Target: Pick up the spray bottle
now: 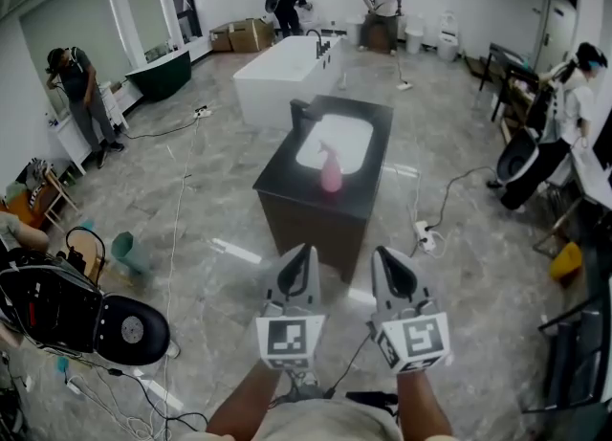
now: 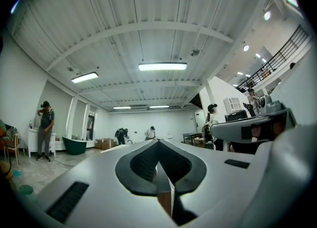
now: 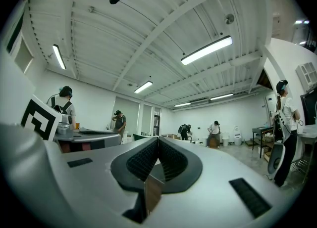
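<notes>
At the near left stands a black scooter [image 1: 67, 310], with a teal bin [image 1: 126, 253] on the floor just beyond it. Far left, a person [image 1: 78, 90] stands near a dark green tub [image 1: 158, 76]. A white bathtub [image 1: 282, 71] sits behind the dark cabinet in the middle.

The pink spray bottle [image 1: 331, 169] stands upright on the cabinet's dark surface [image 1: 287, 169], at the near rim of the white basin [image 1: 349, 133]. Its long axis is vertical and its spray head points left. A black tap [image 1: 301, 114] rises at the far left of the basin.

Grey floor lies between the cabinet and both grippers. The left gripper [image 1: 306, 250] and the right gripper [image 1: 380, 253] are side by side, each clenched on nothing.

To the right, a power strip [image 1: 426, 236] and its cable lie on the floor.

Only the head view shows the bottle. The gripper views look level across the room, under ceiling lights, and confirm the closed, empty jaws.
</notes>
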Tool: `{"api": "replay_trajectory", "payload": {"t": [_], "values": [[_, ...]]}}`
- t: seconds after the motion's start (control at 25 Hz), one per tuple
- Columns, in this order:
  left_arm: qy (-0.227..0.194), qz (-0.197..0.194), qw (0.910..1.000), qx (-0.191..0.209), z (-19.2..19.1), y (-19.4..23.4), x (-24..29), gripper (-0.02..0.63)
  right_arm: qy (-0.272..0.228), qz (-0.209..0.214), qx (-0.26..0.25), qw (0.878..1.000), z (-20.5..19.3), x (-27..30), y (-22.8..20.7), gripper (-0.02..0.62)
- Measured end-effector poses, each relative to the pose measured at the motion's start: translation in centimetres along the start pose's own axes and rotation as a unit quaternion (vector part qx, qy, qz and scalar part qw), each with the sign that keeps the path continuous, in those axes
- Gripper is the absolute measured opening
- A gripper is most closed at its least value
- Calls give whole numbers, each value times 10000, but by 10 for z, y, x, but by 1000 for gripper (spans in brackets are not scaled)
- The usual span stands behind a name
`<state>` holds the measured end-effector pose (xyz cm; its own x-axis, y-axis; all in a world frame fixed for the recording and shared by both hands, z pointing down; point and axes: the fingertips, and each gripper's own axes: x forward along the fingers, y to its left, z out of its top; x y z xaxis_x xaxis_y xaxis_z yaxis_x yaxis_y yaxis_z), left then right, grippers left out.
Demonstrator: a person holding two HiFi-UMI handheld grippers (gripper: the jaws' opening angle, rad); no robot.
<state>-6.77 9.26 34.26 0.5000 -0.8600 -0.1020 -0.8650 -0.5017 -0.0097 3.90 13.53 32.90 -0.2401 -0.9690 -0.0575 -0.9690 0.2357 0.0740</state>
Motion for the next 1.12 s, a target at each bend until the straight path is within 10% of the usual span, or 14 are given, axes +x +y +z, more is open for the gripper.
{"api": "replay_trajectory", "payload": {"t": [1.12], "values": [[112,-330,9994,-88,-36,66,119,2,-34,-374,-25,9993,-26,133,-36,5]]}}
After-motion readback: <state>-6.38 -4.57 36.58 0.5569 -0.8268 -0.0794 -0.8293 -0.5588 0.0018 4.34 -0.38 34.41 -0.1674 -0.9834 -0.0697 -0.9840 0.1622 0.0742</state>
